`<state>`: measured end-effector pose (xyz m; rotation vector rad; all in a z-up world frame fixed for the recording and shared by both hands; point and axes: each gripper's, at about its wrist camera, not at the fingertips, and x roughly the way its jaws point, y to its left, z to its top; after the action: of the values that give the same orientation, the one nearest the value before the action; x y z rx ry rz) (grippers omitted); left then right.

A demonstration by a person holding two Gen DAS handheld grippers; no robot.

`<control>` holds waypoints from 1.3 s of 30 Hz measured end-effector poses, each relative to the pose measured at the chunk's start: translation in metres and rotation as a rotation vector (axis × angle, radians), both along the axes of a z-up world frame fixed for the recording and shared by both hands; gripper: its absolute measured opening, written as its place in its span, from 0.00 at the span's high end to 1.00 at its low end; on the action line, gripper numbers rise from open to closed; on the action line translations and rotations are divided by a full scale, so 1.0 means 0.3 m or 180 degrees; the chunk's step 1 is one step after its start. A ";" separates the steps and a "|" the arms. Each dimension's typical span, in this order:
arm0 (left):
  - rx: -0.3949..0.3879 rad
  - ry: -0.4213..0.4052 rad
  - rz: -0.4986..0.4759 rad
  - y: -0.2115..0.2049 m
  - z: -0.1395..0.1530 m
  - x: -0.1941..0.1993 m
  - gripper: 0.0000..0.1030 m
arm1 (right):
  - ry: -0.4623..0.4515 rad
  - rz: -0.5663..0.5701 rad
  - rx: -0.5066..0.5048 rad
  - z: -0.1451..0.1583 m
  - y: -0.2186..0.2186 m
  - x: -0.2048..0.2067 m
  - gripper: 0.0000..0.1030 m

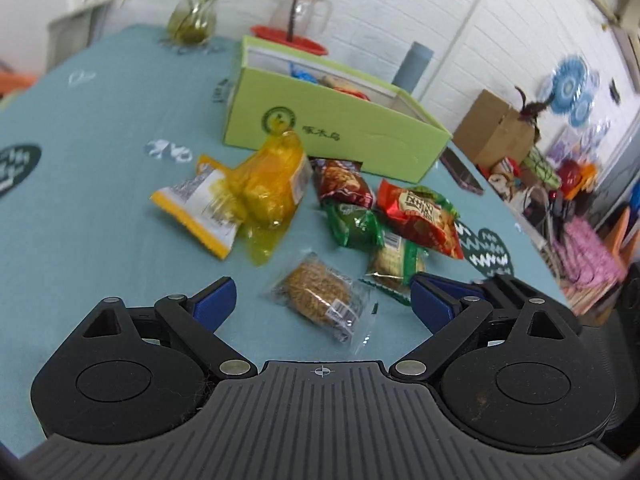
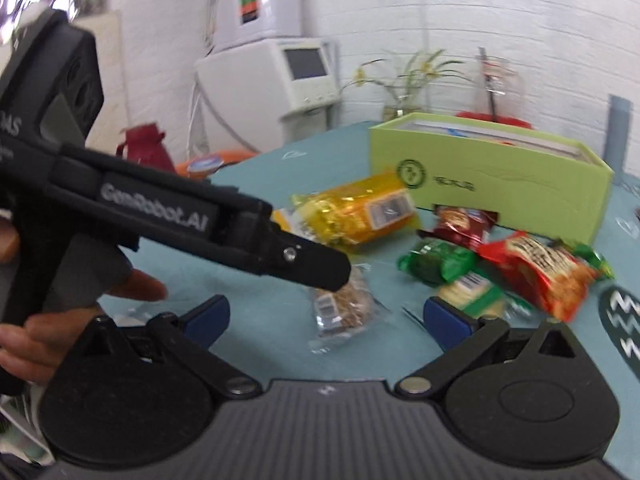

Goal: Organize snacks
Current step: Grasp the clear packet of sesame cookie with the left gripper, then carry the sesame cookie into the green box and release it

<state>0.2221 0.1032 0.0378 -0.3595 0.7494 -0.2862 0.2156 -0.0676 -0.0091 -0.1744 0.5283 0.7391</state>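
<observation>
Several wrapped snacks lie loose on the teal tablecloth in front of an open lime-green box point(image 1: 340, 128) point(image 2: 500, 184) that holds a few packets. A clear-wrapped brown cake point(image 1: 316, 298) point(image 2: 340, 308) lies just ahead of my left gripper point(image 1: 322, 300), which is open with nothing between its blue pads. Behind it are a yellow bag point(image 1: 268, 184) point(image 2: 356, 212), a red packet point(image 1: 420, 216) point(image 2: 536, 272) and a green packet point(image 1: 354, 224) point(image 2: 436, 264). My right gripper point(image 2: 326, 316) is open and empty too. The left gripper's body point(image 2: 200, 224) crosses the right wrist view, held by a hand.
At the table's far edge stand a glass vase with a plant point(image 1: 192, 20), a glass jug on a red tray point(image 1: 304, 12) and a grey cylinder point(image 1: 414, 66). A cardboard box point(image 1: 492, 128) and clutter sit beyond the right edge. White appliances point(image 2: 272, 60) line the wall.
</observation>
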 end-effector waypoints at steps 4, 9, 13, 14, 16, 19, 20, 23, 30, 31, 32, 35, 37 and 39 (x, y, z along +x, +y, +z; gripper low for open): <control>-0.0301 0.0283 -0.0083 0.033 -0.025 0.077 0.41 | 0.0131 -0.0011 -0.0281 -0.040 0.087 0.071 0.01; -0.0303 0.0346 -0.0158 0.026 -0.051 0.095 0.41 | 0.0304 -0.0013 -0.0293 -0.060 0.100 0.039 0.01; -0.0325 0.0366 -0.0172 0.033 -0.061 0.103 0.41 | 0.0328 -0.0153 -0.0167 -0.051 0.081 0.044 0.01; -0.0316 0.0373 -0.0170 0.033 -0.061 0.108 0.42 | 0.0339 -0.0187 -0.0151 -0.049 0.081 0.053 0.01; -0.0288 0.0374 -0.0182 0.029 -0.059 0.114 0.44 | 0.0320 -0.0227 -0.0188 -0.046 0.088 0.063 0.01; -0.0220 0.0355 -0.0285 0.007 -0.064 0.118 0.47 | 0.0311 -0.0206 -0.0264 -0.052 0.102 0.066 0.08; -0.0148 0.0320 -0.0310 -0.005 -0.063 0.116 0.49 | 0.0192 -0.0235 -0.0323 -0.048 0.100 0.058 0.31; -0.0029 0.0286 -0.0391 -0.025 -0.067 0.103 0.75 | 0.0287 -0.0269 -0.0267 -0.026 0.075 0.062 0.43; -0.0135 0.0055 -0.0414 -0.042 0.062 0.129 0.77 | 0.0032 -0.0323 -0.0097 0.087 0.027 0.062 0.36; -0.0158 -0.0002 -0.0440 -0.047 0.100 0.159 0.77 | -0.0047 -0.0346 -0.0072 0.116 0.016 0.079 0.36; -0.0168 -0.0044 -0.0463 -0.055 0.129 0.187 0.77 | -0.0134 -0.0368 -0.0068 0.141 0.004 0.097 0.35; -0.0138 -0.0240 -0.0571 -0.106 0.226 0.315 0.77 | -0.0393 -0.0493 -0.0099 0.221 -0.031 0.187 0.35; -0.0079 -0.0322 -0.0620 -0.150 0.276 0.418 0.78 | -0.0448 -0.0560 -0.0093 0.266 -0.063 0.287 0.35; -0.0010 -0.0377 -0.0666 -0.202 0.317 0.537 0.79 | -0.0408 -0.0617 -0.0080 0.303 -0.096 0.407 0.34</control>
<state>0.3833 0.0426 0.1330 -0.2648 0.6706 -0.5017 0.3376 -0.0965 0.0819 -0.1898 0.4259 0.5289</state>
